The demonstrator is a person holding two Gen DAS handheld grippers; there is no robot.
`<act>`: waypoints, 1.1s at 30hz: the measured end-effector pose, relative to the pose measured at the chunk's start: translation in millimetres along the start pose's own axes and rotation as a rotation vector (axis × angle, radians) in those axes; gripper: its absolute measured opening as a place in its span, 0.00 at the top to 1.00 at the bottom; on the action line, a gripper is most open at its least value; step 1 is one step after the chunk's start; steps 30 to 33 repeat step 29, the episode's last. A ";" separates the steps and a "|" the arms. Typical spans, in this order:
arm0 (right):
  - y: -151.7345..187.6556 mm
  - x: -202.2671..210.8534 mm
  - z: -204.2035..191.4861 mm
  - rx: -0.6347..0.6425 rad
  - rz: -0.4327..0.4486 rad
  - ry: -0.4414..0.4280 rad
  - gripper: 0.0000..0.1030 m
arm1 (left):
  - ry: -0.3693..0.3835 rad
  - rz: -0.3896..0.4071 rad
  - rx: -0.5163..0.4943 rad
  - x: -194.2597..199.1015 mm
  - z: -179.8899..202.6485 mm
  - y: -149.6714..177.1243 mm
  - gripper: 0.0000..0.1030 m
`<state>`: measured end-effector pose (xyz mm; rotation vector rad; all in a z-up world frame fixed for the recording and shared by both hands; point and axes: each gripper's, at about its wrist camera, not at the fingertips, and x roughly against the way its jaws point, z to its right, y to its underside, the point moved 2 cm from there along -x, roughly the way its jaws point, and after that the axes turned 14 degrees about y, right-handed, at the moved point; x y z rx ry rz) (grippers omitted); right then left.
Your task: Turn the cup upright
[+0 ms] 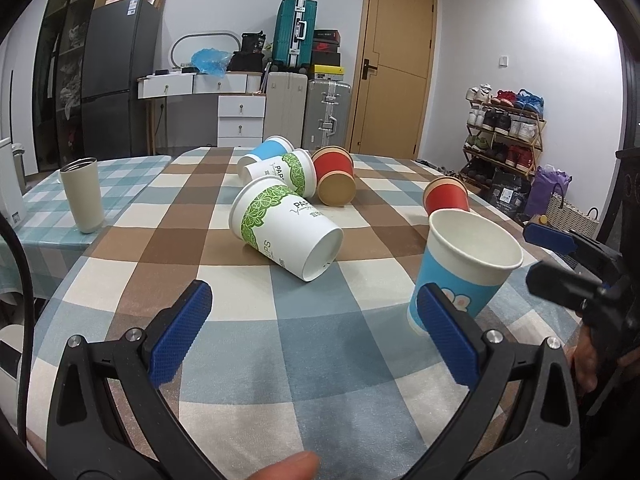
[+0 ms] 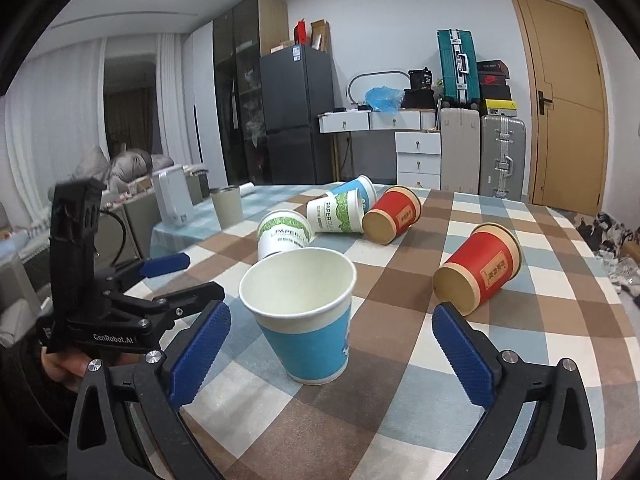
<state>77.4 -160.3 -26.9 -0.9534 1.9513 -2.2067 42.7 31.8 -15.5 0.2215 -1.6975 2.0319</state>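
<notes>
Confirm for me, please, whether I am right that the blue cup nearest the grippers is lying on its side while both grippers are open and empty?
Not quite: the blue cup stands upright, mouth up, on the checked tablecloth, as the right wrist view shows. The rest holds: the left gripper and the right gripper are both open and empty.

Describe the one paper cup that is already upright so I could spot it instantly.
On the checked tablecloth, look nearest the cameras, ahead of the right gripper. The blue cup stands open mouth up, white inside; every other paper cup lies on its side.
</notes>
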 end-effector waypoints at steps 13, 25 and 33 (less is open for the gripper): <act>0.7 6.2 12.8 -0.032 0.046 -0.040 0.00 | 0.028 0.018 -0.050 -0.7 11.8 3.7 0.01; 2.7 7.9 9.3 -0.011 0.040 -0.035 0.00 | 0.028 0.021 -0.041 -0.7 10.5 5.5 0.01; 2.4 3.2 6.9 0.004 0.011 -0.018 0.00 | 0.028 0.022 -0.040 -0.8 10.5 5.6 0.01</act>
